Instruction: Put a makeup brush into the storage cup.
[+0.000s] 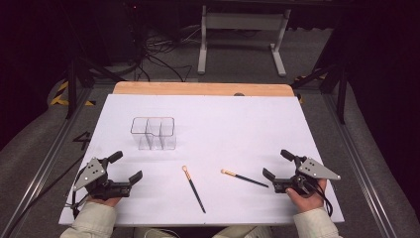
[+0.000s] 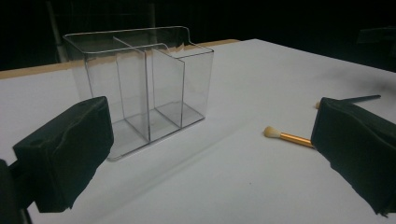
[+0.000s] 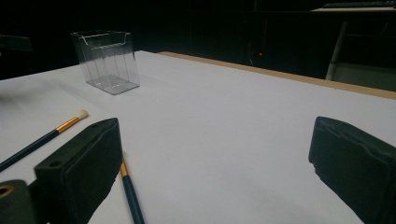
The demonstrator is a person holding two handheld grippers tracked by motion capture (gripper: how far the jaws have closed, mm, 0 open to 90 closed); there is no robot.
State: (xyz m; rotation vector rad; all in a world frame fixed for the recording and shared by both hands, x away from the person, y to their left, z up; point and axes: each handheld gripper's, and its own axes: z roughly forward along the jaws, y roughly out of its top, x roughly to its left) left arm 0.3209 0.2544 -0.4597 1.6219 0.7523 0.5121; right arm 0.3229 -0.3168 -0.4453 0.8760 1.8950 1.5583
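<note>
Surroundings: dark room with a grey floor, cables and a white metal frame (image 1: 242, 29) lying beyond the far edge of the worktop.
Worktop (image 1: 237, 129): white sheet covering a wooden board, whose bare strip is showing along the far side.
Organizer: clear plastic organizer (image 1: 153, 133) with three compartments is standing upright left of the middle, with nothing visible inside.
Brushes: near makeup brush (image 1: 193, 188) is lying at the front centre, its pale tip pointing away from the person; second makeup brush (image 1: 243, 177) is lying just to its right, tip pointing left, the two well apart from the organizer.
Left hand: left claw (image 1: 128, 167) is resting low at the front left corner, the hand gripping it from behind, sleeve entering from the bottom edge; it is pointing toward the organizer.
Left claw state: jaws are standing spread wide, with nothing between them.
Right hand: right claw (image 1: 277, 163) is sitting low at the front right, pointing inward, just beside the second brush's handle end.
Right claw state: jaws are standing spread, gripping nothing.
</note>
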